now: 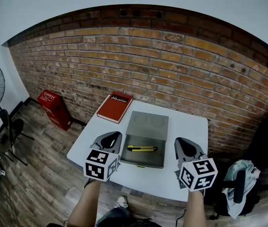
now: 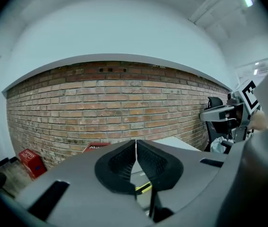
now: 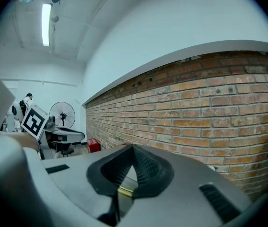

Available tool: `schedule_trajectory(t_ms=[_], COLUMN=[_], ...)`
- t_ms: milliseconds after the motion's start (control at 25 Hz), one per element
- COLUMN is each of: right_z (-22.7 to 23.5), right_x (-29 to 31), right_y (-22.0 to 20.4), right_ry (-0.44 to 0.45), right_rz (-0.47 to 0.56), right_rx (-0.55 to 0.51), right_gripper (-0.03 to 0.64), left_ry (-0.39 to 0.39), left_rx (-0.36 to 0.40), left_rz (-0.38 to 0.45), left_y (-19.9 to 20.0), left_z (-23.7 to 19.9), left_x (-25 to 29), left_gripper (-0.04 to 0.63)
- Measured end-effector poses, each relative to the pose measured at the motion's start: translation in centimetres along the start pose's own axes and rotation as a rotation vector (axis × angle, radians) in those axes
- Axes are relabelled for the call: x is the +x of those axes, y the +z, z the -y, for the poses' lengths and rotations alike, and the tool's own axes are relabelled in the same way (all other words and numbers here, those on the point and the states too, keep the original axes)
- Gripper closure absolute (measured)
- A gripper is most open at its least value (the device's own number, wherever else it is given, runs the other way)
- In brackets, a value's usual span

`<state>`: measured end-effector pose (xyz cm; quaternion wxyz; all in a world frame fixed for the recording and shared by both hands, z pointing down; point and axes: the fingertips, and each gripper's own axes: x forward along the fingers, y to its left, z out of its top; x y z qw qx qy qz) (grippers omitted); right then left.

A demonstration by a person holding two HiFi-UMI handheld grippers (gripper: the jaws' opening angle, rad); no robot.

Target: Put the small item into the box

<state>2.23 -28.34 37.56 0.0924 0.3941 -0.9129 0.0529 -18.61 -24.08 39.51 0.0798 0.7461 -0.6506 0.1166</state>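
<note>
The left gripper and the right gripper are alike: a smooth grey moulded shell narrowing forward into two black pads with a fine ribbed grid on their inner faces. Dark rectangular slots flank the pads. Behind each shell sits a white cube printed with black square markers.

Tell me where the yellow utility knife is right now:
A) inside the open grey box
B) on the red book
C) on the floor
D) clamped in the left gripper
A: the yellow utility knife lies flat in the lower half of the open grey box, with neither gripper holding it.
</note>
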Motion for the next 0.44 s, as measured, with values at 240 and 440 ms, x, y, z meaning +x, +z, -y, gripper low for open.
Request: schedule_trajectory(t_ms=[240, 440], right_z=[-0.3, -0.4], right_x=[0.1, 0.4], right_y=[-0.2, -0.3], right_ry=[0.000, -0.001], right_rz=[-0.001, -0.006], right_rx=[-0.001, 0.002], right_gripper=[0.597, 0.597], left_ry=[0.007, 0.027], left_rx=[-0.004, -0.021], left_rz=[-0.013, -0.014], left_y=[-0.2, -0.4], left_z=[-0.2, -1.1], left_x=[-0.1, -0.1], left_gripper=[0.565, 0.565])
